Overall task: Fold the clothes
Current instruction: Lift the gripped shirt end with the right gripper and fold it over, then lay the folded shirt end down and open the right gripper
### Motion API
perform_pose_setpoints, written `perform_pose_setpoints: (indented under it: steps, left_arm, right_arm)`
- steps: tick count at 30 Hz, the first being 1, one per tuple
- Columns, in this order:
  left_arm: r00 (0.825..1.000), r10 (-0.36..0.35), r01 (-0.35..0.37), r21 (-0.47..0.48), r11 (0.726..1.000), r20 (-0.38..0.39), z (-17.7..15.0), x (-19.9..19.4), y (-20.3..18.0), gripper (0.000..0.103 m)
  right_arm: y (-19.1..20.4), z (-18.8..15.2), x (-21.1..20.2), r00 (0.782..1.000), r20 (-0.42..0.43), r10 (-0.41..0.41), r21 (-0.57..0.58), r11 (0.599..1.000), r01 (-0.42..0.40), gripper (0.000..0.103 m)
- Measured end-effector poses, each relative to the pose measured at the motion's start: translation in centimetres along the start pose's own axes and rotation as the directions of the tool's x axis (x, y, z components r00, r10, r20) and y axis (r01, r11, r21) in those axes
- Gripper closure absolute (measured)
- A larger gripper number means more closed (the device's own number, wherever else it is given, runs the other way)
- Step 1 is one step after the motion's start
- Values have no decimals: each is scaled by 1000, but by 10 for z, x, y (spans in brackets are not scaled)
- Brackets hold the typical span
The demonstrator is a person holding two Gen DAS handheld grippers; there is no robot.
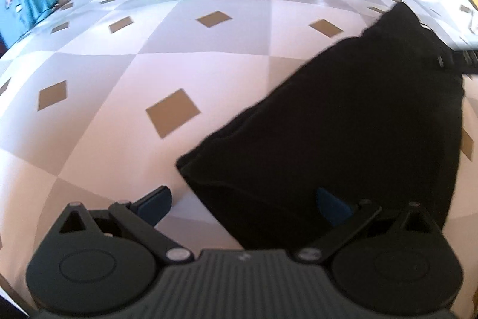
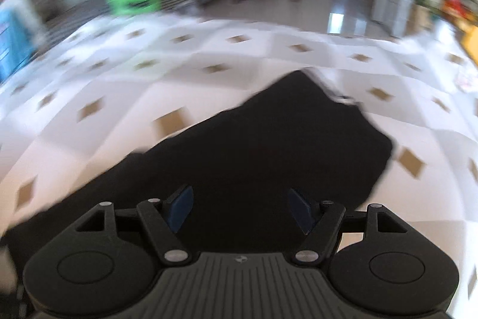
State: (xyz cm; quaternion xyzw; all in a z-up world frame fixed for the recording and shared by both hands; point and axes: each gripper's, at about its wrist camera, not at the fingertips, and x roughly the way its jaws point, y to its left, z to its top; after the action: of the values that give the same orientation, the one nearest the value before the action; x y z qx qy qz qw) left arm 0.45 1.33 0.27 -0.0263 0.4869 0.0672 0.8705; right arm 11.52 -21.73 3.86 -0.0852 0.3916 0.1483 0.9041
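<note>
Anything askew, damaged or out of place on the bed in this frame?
Nothing stands out. The black garment lies folded on the diamond-patterned bedspread, angled across it; no spill or damage shows.

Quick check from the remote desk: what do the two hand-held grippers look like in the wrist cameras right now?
Both look alike. The left hand-held gripper has a dark grey ribbed body, two rounded black housings, black linkage bars with silver pivot pins and blue finger pads. The right hand-held gripper matches, with a small logo on its ribbed body. No cables, sleeves or hands show.
</note>
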Motion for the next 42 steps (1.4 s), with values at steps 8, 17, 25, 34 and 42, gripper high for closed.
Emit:
perform_pose_setpoints:
  steps: [8,17,25,34,42]
  left_arm:
    - [996,90,-88,-77,993,17,10,9,16,0]
    - [972,233,-226,-180,957,18,25,21,39,0]
    - [965,264,-254,-243,936,6,29,23,53,0]
    - [975,218,-201,-277,940,32,25,15,59,0]
    - [983,160,-141,-196,971,88,41,19,46,0]
  right_arm:
    - [56,-30,2,989,-71,126,-239,961,-140,34]
    - [86,-53,5,975,-109,193,-252,943,-215,32]
    - [119,-69,-10,966,-120,229,-317,913,-256,31]
    - [103,-45,-8,975,-48,218,-183,957,-223,35]
    - [97,-43,9,984,-82,158,-142,975,-168,35]
